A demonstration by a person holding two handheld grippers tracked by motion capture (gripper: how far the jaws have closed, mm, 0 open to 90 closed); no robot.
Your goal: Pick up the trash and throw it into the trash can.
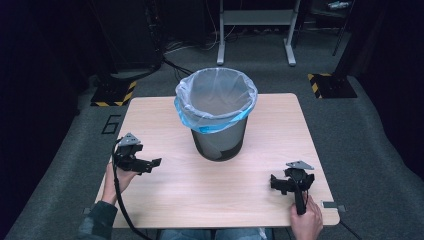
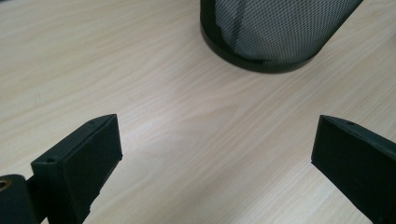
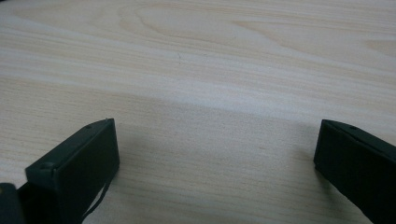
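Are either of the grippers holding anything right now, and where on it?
Nothing is held. The left gripper and the right gripper are both open over bare wooden table.

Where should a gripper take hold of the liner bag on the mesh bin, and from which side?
Probably the blue hem folded over the rim of the bin. It hangs loose outside the mesh on the person's left, so the open left gripper, nearest it, could pinch it from that side.

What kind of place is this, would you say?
Probably a lab or recording workspace: a lone wooden table on grey carpet, hazard-striped stand bases either side, loose cables and a metal frame behind.
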